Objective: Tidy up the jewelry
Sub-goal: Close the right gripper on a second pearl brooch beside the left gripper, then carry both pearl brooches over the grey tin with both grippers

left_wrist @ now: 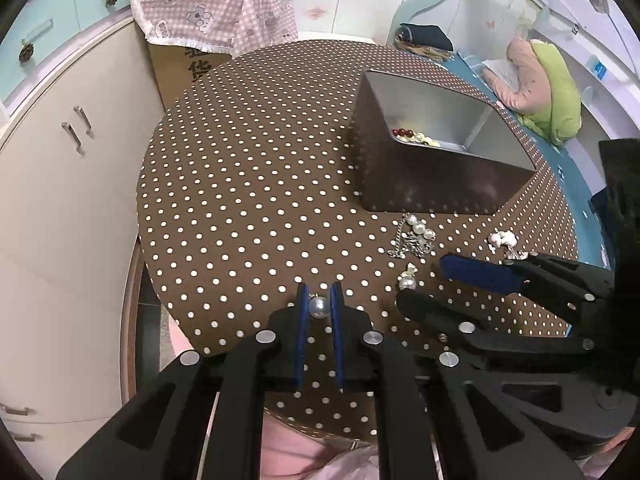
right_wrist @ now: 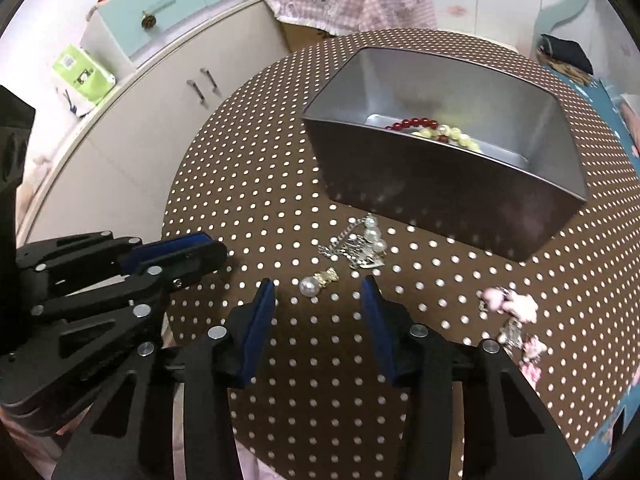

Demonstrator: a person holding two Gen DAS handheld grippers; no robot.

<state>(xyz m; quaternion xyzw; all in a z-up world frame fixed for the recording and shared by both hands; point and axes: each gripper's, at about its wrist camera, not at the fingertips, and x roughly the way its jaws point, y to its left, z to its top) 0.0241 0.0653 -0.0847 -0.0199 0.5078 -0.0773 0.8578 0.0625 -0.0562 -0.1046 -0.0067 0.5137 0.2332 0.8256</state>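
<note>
My left gripper [left_wrist: 319, 300] is shut on a pearl earring [left_wrist: 319, 306], held low over the near part of the dotted table [left_wrist: 248, 184]; it also shows in the right wrist view [right_wrist: 192, 250]. My right gripper [right_wrist: 319, 294] is open, its jaws either side of a second pearl earring [right_wrist: 316, 283], also in the left wrist view [left_wrist: 407, 278]. A silver chain with pearls [right_wrist: 358, 246] lies just beyond, by the grey metal box [right_wrist: 516, 208]. The box holds red and yellow bead strings [right_wrist: 436, 130]. Pink flower jewelry [right_wrist: 510, 302] lies to the right.
A cardboard box under a pink checked cloth [left_wrist: 212, 8] stands behind the table. White cabinets [left_wrist: 60, 184] run along the left. A bed with pink and green bedding [left_wrist: 544, 80] is at the right.
</note>
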